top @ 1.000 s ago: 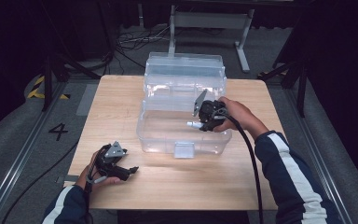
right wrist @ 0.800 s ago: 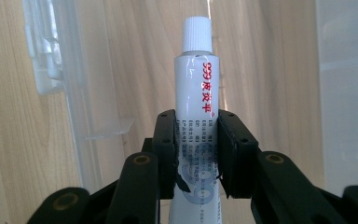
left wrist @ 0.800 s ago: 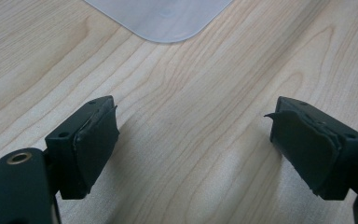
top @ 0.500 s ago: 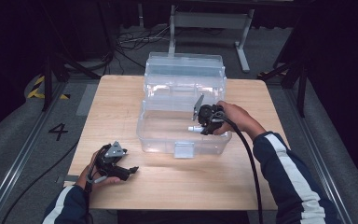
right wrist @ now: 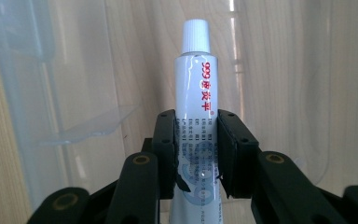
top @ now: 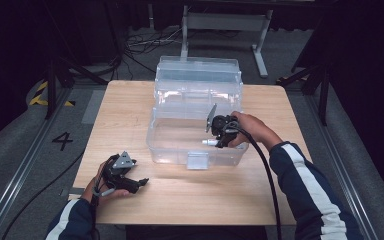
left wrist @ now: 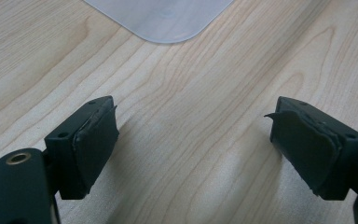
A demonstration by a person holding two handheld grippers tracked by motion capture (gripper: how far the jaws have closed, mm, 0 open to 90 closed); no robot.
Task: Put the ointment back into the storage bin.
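High view, nearest first: the left tongs (top: 141,182) rest on the worktop (top: 130,105) well in front of the clear storage box (top: 196,120), off its front left corner, with the jaws spread wide and nothing between them. The left gripper view bears this out, bare wood lying between the two pads and a rounded corner of clear plastic beyond them.

Farther in, the right tongs (top: 216,143) reach over the box's front right part, clamped on a white ointment tube (top: 209,142) whose cap end points toward the box's middle. In the right gripper view the tube (right wrist: 196,107) stands between the jaws, cap away from the hand, with clear plastic walls around it.

Judging by this, the pick-up is done and the tube is inside or just above the box's front compartment. What remains is to set it on the box floor and let go. Behind, the box's lid stands open.
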